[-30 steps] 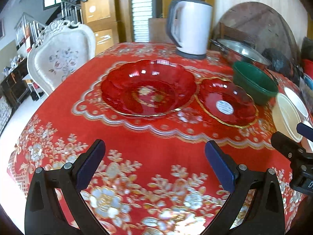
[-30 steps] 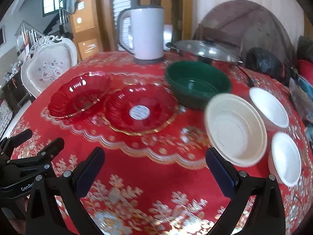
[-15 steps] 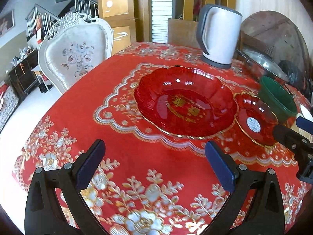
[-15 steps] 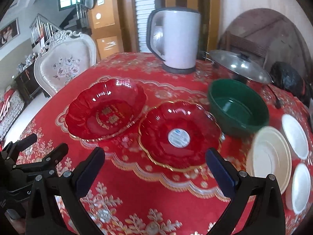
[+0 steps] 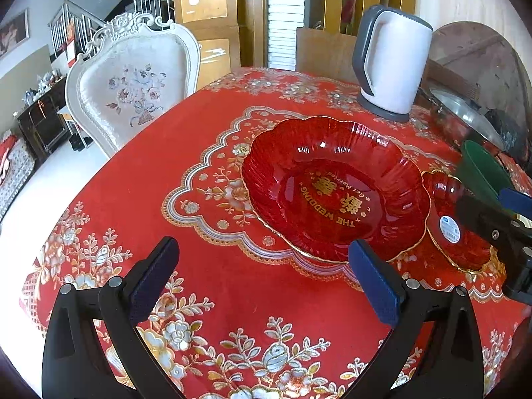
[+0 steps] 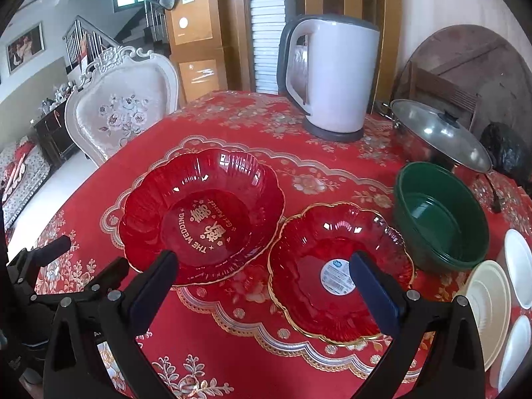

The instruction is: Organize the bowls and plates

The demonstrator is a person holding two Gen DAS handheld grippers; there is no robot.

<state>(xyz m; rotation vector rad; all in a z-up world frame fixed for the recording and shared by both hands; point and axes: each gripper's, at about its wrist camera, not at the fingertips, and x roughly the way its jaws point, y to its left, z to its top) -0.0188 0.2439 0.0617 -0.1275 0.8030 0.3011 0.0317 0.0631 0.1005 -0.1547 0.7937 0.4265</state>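
We see a tabletop (image 6: 206, 332) under a red floral cloth, with 2 red glass dishes side by side near its middle. The large red bowl (image 6: 202, 214), scalloped and gold-rimmed, carries gold lettering reading "THE WEDDING"; the small red plate (image 6: 319, 299) sits just to its right, rims nearly touching, with a round white sticker in its centre. Right of the plate stands a green bowl (image 6: 442, 219), upright and empty. At the right edge we note a cream plate (image 6: 488, 302) and 2 white bowls (image 6: 518, 262), one behind the other, partly cut by the frame. Behind the dishes stand a white kettle (image 6: 332, 76) on a grey base and a steel pot with a glass lid (image 6: 439, 133). A white floral chair (image 5: 133, 83) stands at the tabletop's far left side. The left gripper (image 5: 266, 282) hovers above the cloth with its blue-padded fingers (image 5: 153, 279) spread wide and holding nothing, just short of the large red bowl's near rim. The right gripper (image 6: 262, 292) also has its fingers (image 6: 374, 291) wide apart and empty, set low over the near edges of both red dishes; whether either pad touches glass we cannot tell. Each gripper shows at the edge of the other's view.
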